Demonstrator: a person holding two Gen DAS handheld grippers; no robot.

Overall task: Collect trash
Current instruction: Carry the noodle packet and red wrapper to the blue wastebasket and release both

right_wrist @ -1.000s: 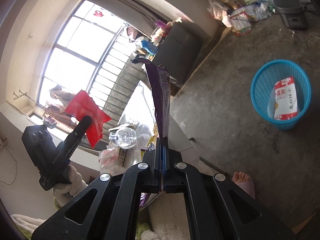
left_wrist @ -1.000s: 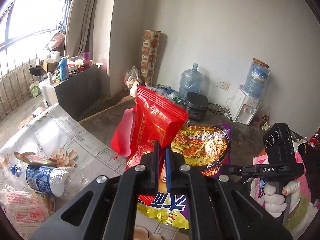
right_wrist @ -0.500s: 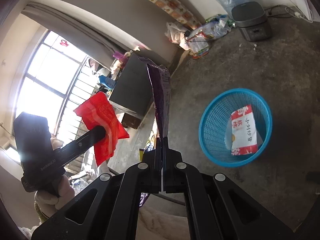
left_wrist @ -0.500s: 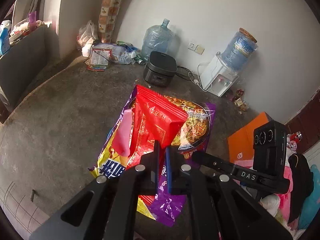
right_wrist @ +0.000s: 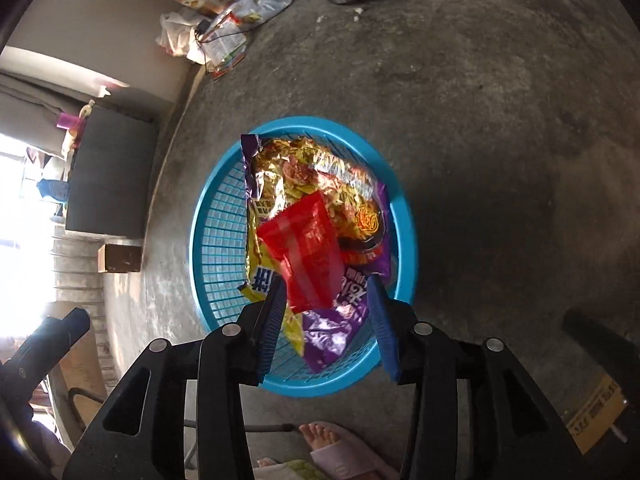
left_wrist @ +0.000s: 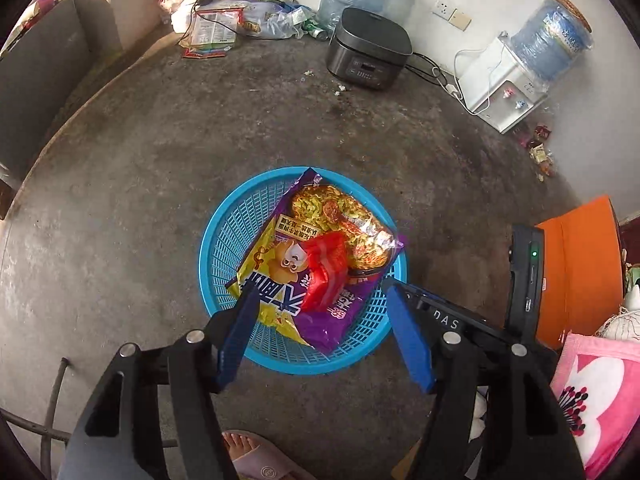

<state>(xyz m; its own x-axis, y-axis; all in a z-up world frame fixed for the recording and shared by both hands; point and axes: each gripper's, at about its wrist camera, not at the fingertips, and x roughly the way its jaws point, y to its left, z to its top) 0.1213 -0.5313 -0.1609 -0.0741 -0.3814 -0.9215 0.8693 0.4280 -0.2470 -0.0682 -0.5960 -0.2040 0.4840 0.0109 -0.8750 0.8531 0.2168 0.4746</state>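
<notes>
Wrappers both let go at once, looks like. Half a second back, left tongs (left_wrist: 320,320) clamped tight on the red packet (left_wrist: 326,270), right tongs (right_wrist: 326,312) pinching the purple noodle bag (left_wrist: 320,248) by its edge, both dangling over bare concrete. Now both sets spreading apart, blue pads clear of everything, nothing pressed between them. Whether the two pieces have fully settled or are mid-drop, hard to call from the wrist views.

Where the trash ends up: over the blue basket (left_wrist: 224,240) on the floor, noodle bag sprawled across most of the opening, one corner poking over the far rim, red packet on top of it near the middle. Earlier a white and red wrapper sat at the bottom; hidden now under the big bag.

For the task, probably two more pieces done. Plenty more litter visible though: plastic bags and papers (left_wrist: 216,28) heaped by the wall, small bits beside the water dispenser (left_wrist: 508,92).

Materials, roughly:
- Noodle bag: crinkly metallised film, purple and yellow, shiny, catching glare hard in the right view. Flat, wide, floppy.
- Red packet: thinner glossy plastic, creased, slightly see-through where light hits.
- Basket: moulded plastic lattice, round, shallow, solid rim.
- Floor: rough grey concrete, stained, dusty.
- Tongs: black rigid frames, ribbed blue pads.

Sandalled foot (right_wrist: 340,448) at bottom edge, close to the basket.
</notes>
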